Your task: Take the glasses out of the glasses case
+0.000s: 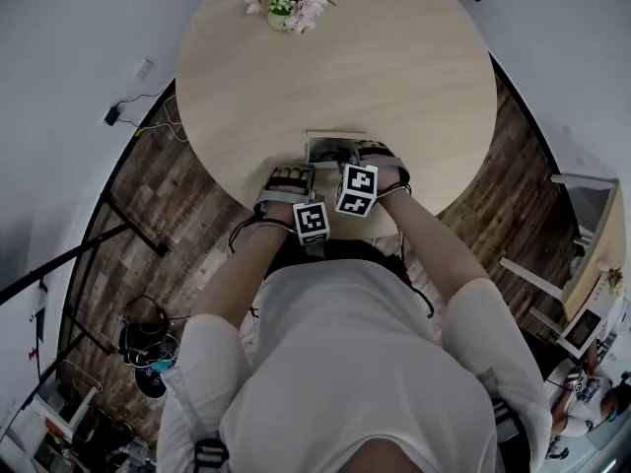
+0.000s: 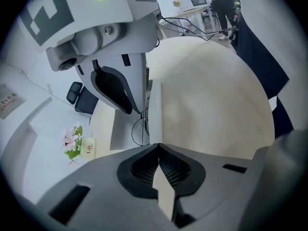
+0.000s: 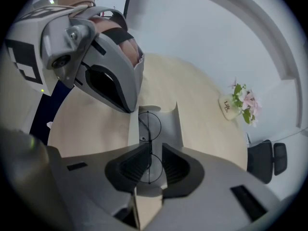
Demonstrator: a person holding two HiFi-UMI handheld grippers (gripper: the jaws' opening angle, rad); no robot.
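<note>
A pale glasses case (image 1: 330,147) lies open on the round wooden table (image 1: 394,77), close to its near edge. Thin round wire-rimmed glasses (image 3: 149,125) lie inside the case (image 3: 172,124). My right gripper (image 3: 150,166) points steeply down over them, its pads slightly apart on either side of the bridge without pressing on it. My left gripper (image 2: 159,171) is shut on the case's thin upright side wall (image 2: 155,113). In the head view the left gripper (image 1: 289,178) and right gripper (image 1: 367,158) sit side by side at the case. One lens of the glasses (image 2: 138,130) shows beyond that wall.
A small pot of pink flowers (image 1: 294,0) stands at the table's far side, also seen as a flower pot (image 3: 240,104) in the right gripper view. The table's near edge (image 1: 325,227) runs just behind the grippers. A dark chair (image 3: 263,159) stands beyond the table.
</note>
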